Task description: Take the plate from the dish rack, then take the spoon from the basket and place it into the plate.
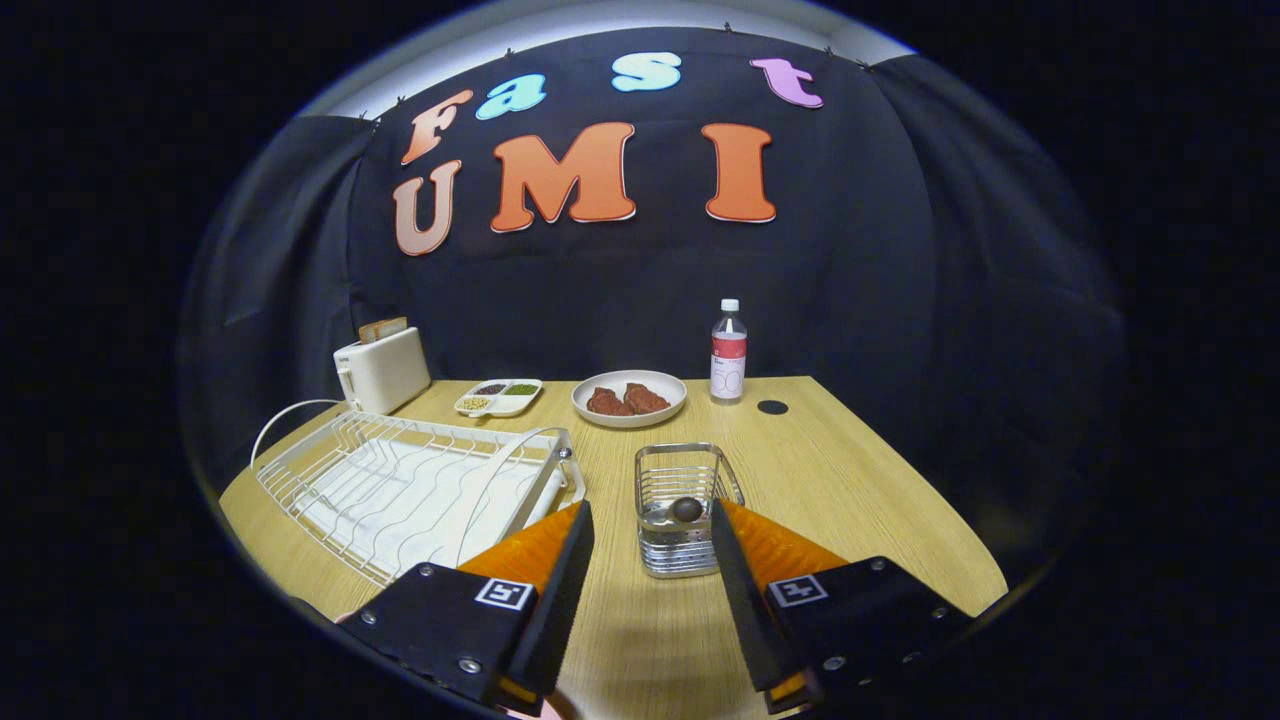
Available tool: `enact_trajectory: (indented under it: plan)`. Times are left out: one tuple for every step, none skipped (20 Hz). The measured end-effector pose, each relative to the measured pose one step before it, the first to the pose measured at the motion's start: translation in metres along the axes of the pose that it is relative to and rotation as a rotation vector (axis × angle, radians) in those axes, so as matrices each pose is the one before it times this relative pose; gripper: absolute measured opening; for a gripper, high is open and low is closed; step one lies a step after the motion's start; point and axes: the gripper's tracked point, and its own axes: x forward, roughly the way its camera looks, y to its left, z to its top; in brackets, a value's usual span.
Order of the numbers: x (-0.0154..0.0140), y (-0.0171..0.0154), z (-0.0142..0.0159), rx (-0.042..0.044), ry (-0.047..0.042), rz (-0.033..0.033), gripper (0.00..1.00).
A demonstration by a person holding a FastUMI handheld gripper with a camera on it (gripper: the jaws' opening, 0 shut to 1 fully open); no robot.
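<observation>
The tool [648, 530] stood wide open above the tabletop [850, 470], holding nothing. Just ahead, between its fingertips, sat the wire basket [684, 500] with the spoon [686, 510] standing inside, its dark rounded end up. Left of the basket lay the white rack [400, 485]. Beyond were a plate [629, 398] with two brown pieces, a bottle [728, 352], a divided tray [499, 397] and a toaster [381, 368].
</observation>
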Motion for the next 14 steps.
enact_trajectory:
  plan:
    - [0.00505, -0.00075, -0.00153, 0.00422, -0.00445, -0.00891, 0.67]
    - [0.00275, 0.00053, -0.00171, 0.00433, -0.00090, -0.00141, 0.60]
    - [0.00385, -0.00180, -0.00228, 0.00246, 0.00189, -0.00460, 0.56]
    - [0.00348, -0.00027, -0.00344, -0.00076, 0.00552, -0.00505, 0.48]
    - [0.00229, -0.00043, -0.00211, 0.00245, 0.00597, -0.00440, 0.44]
    - [0.00381, -0.00077, -0.00134, 0.00337, 0.00344, -0.00477, 0.36]
    - [0.00403, -0.00110, -0.00093, 0.00105, 0.00157, -0.00806, 0.32]
    - [0.00293, -0.00296, -0.00083, -0.00177, -0.00274, -0.01242, 0.26]
    - [0.00328, -0.00288, 0.00078, 0.00289, -0.00709, -0.01097, 0.22]
    - [0.00007, 0.00265, 0.00175, 0.01191, -0.00083, 0.00690, 0.17]
    - [-0.00070, 0.00326, 0.00212, 0.01855, -0.00536, 0.01321, 0.15]
    - [0.00039, 0.00026, 0.00174, 0.01069, -0.00295, -0.00042, 0.14]
    - [0.00190, -0.00101, 0.00175, 0.00795, -0.00222, -0.00350, 0.13]
    - [0.00006, 0.00199, -0.00008, 0.00346, 0.00966, 0.00439, 0.11]
